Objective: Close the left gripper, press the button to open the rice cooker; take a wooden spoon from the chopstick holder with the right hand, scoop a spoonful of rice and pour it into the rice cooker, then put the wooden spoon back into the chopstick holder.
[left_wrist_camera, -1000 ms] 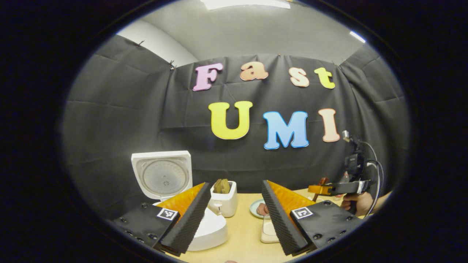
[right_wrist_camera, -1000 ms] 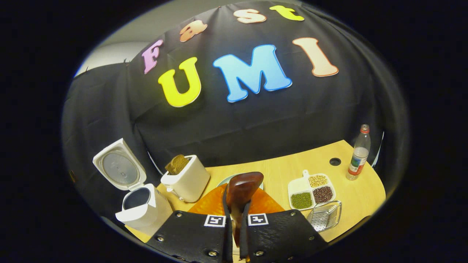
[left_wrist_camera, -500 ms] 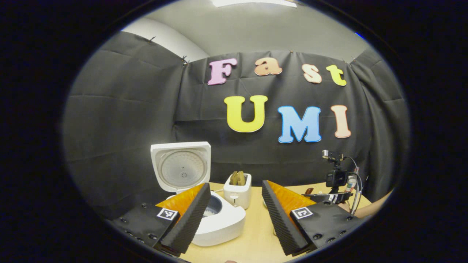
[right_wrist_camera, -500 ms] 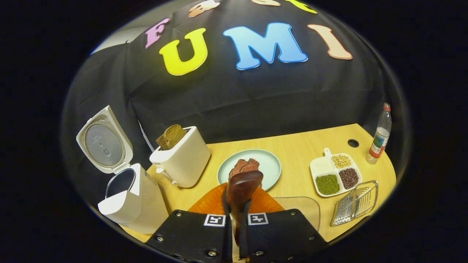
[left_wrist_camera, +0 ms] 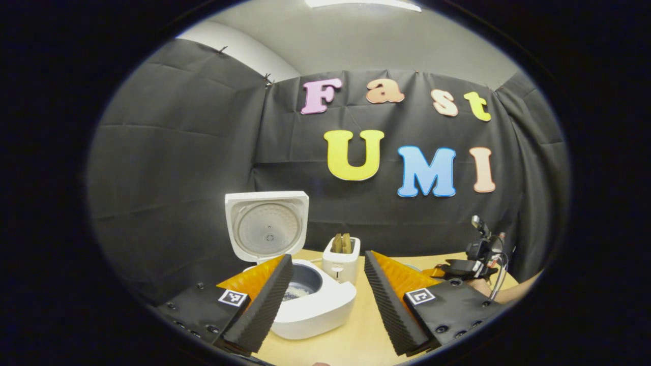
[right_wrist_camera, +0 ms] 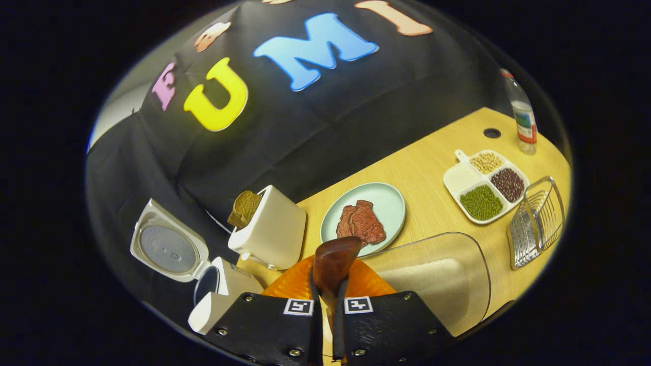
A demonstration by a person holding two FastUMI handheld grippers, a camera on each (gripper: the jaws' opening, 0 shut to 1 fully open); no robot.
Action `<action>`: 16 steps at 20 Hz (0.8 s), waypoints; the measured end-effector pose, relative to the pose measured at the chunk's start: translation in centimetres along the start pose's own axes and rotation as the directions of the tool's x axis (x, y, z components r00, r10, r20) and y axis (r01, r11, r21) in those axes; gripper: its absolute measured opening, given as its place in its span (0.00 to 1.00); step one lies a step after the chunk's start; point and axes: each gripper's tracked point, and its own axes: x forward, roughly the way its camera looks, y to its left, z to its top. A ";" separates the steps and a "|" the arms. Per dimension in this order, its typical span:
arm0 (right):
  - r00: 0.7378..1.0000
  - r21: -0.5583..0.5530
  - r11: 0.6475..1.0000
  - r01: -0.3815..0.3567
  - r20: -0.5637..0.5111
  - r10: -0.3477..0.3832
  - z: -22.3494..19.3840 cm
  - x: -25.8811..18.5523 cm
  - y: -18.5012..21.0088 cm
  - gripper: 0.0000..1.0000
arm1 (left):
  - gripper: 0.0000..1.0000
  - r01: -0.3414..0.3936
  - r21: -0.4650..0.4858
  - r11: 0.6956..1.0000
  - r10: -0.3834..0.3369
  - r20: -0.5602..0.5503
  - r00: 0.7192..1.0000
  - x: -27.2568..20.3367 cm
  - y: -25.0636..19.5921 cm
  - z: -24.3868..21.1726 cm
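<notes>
Cooker [left_wrist_camera: 310, 300] lid stood open | right gripper [right_wrist_camera: 325, 305] fingers clamped on wooden spoon [right_wrist_camera: 333, 262] above rice tub [right_wrist_camera: 432, 277] | left gripper [left_wrist_camera: 328, 300] fingers apart | scooping, pouring, return remained.

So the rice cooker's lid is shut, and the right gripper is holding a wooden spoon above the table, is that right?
Not quite: the rice cooker has its lid standing open, as the left gripper view shows. The right gripper does hold the wooden spoon above the table.
</notes>
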 end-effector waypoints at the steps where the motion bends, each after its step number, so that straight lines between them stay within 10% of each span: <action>1: 1.000 0.050 0.999 -0.007 0.012 0.007 0.5 -0.4 -0.6 0.08 | 0.99 0.007 0.001 1.000 -0.007 0.004 1.000 0.1 -0.2 0.2; 16: 0.955 0.495 0.822 -0.281 0.227 0.190 8.9 -9.0 0.6 0.07 | 0.99 0.126 0.003 0.992 -0.126 0.054 0.991 0.2 -3.8 2.2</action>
